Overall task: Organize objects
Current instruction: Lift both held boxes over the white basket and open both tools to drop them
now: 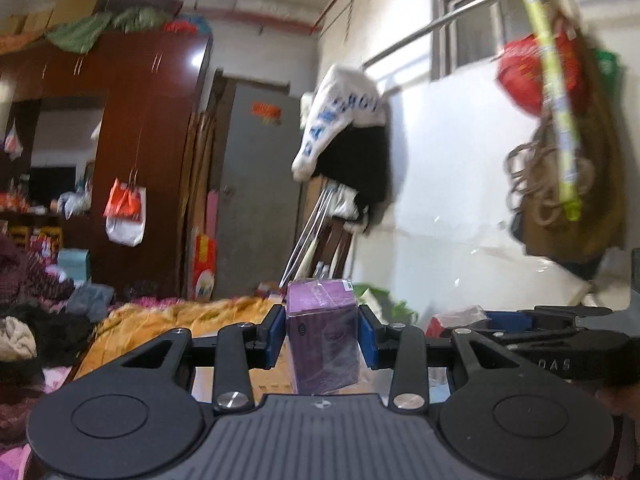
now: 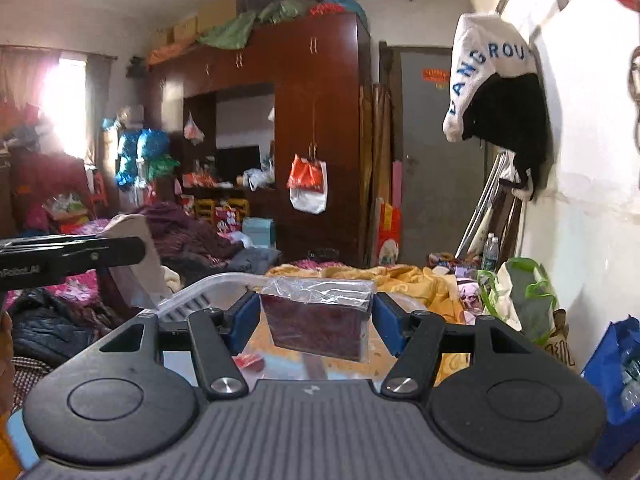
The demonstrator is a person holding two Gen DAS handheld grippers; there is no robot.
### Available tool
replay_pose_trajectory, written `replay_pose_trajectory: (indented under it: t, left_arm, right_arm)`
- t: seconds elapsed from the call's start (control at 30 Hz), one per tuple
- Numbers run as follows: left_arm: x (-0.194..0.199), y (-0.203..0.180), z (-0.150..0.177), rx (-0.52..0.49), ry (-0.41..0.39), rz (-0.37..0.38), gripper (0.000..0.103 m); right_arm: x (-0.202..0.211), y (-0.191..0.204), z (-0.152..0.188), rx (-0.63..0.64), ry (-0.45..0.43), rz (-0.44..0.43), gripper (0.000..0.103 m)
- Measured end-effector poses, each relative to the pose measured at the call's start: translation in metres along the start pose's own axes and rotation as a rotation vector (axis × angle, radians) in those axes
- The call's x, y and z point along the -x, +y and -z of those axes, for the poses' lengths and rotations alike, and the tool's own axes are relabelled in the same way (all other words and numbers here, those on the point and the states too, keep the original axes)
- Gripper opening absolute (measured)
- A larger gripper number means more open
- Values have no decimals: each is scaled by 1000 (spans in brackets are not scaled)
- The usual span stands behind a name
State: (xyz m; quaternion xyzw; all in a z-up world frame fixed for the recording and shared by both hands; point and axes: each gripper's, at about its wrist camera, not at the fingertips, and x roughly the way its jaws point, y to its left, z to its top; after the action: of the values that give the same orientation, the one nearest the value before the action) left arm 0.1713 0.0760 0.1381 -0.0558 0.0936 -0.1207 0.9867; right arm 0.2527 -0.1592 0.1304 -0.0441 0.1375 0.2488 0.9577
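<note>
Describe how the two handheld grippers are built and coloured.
Both the left gripper and the right gripper match: black linkage arms with silver pivot screws, blue pads on the fingers, round black discs at either side, and a grey ribbed base.

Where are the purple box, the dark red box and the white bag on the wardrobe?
purple box (image 1: 322,344), left wrist view, its front face.
dark red box (image 2: 318,326), right wrist view, its front face.
white bag (image 2: 308,196), right wrist view, its lower white part.

Left gripper (image 1: 323,334): near level, blue pads clamped on purple box (image 1: 323,344). Right gripper (image 2: 316,322): near level, pads clamped on red box (image 2: 318,330), left gripper at 9 o'clock.
</note>
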Motion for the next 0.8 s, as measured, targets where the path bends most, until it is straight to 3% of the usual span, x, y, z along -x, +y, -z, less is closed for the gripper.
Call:
replay_pose_trajectory:
  t: [0.13, 0.27, 0.3, 0.33, 0.37, 0.4, 0.43, 0.53, 0.67, 0.8]
  left_arm:
    - [-41, 6, -1, 9, 83, -27, 42]
    - [-55, 8, 8, -8, 110, -44, 43]
    - [-57, 8, 10, -19, 107, -53, 49]
    - [-60, 8, 12, -37, 113, -70, 72]
    - [-61, 7, 14, -52, 121, -88, 82]
    - [-59, 8, 17, -65, 112, -108, 85]
    - [-52, 8, 19, -69, 93, -111, 85]
    - [-5, 9, 35, -55, 15, -42, 85]
    - [68, 4, 82, -36, -52, 22, 89]
    - [100, -5, 126, -55, -66, 33, 91]
  right_arm:
    - [-39, -2, 2, 20, 77, 34, 65]
    - [-45, -6, 6, 6, 94, 22, 66]
    - [-44, -5, 7, 11, 97, 22, 67]
    - [-44, -4, 7, 19, 108, 25, 70]
    - [-40, -1, 8, 31, 102, 35, 83]
    - [-33, 3, 11, 46, 83, 43, 98]
    - [-24, 6, 12, 60, 62, 47, 103]
    - [17, 4, 32, 5, -11, 17, 103]
    - [75, 13, 100, -72, -12, -119, 103]
    - [110, 41, 162, -33, -7, -138, 103]
